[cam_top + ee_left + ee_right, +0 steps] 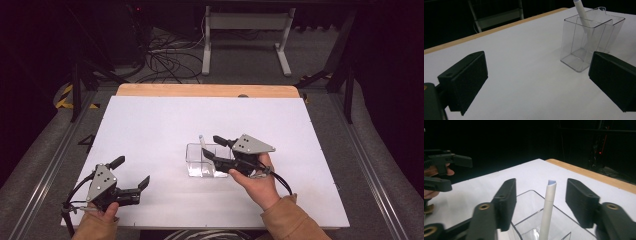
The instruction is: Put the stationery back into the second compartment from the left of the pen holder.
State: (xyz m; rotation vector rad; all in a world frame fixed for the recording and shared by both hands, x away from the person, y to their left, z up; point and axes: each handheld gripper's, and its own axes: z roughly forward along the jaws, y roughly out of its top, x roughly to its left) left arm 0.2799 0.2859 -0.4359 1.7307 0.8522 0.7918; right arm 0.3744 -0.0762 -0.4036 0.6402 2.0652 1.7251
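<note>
Right claw [540, 202] spread around the pen [547, 207] in the box [206, 161]; light, slick, grip its top. Left claw [131, 176] at seven o'clock, spread, empty.

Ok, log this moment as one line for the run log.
left gripper: open, idle over table | right gripper: open, jaws either side of white pen | pen: leaning in clear two-compartment holder

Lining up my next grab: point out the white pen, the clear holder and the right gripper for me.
white pen [548, 205]: right gripper view, middle of its barrel.
clear holder [584, 56]: left gripper view, its near front wall.
right gripper [211, 146]: high view, midway between its open fingertips, above the holder.
</note>
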